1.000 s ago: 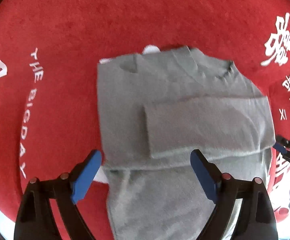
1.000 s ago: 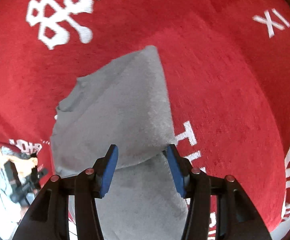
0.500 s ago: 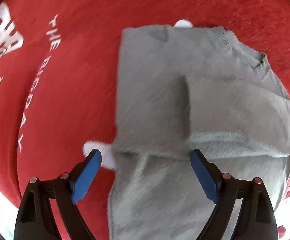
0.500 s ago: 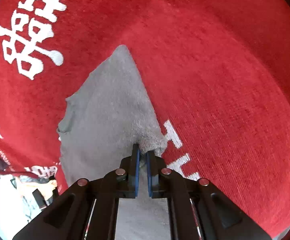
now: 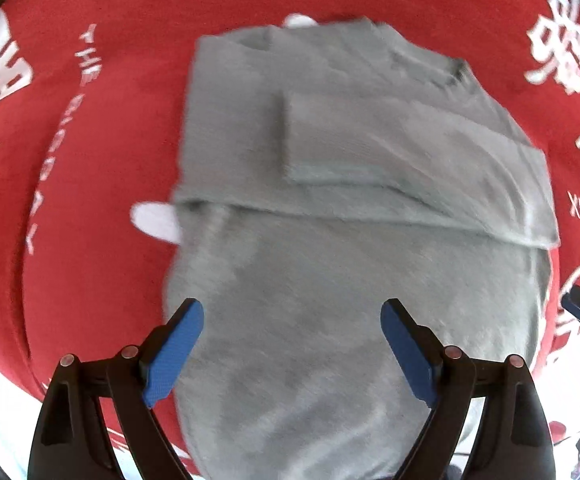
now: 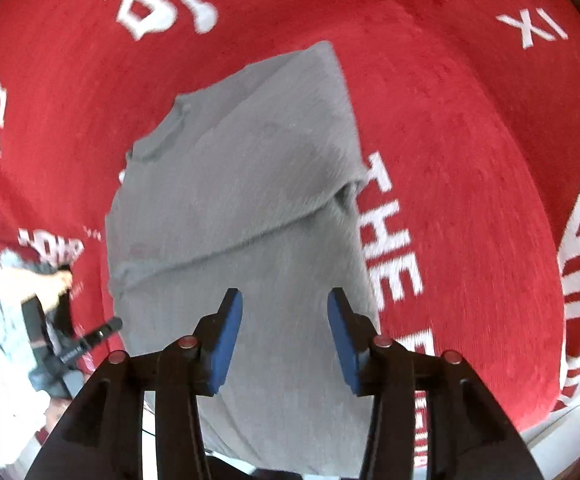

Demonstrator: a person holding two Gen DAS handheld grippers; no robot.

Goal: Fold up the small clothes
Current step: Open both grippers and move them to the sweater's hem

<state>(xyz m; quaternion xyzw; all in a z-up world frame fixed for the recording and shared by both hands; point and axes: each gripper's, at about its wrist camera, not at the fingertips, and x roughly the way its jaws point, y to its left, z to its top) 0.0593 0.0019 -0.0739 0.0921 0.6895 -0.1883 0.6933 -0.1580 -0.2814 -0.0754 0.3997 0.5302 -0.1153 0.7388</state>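
Left wrist view first: our left gripper point(image 5: 290, 344) stays spread wide above the grey knitted sweater point(image 5: 350, 208) at frame centre on the red printed cloth point(image 5: 89, 260). Our right gripper point(image 6: 285, 332), pinched half a second ago, has let go and parted; both sleeves lie folded across, so the hem fold comes next.

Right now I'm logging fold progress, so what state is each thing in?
Grey sweater: lying flat on the cloth, sleeve folded across the chest, lower body not yet folded up.
Left tool: open, empty, above the sweater's lower part.
Right tool: open, empty, above the sweater.
Red cloth: spread under the sweater.
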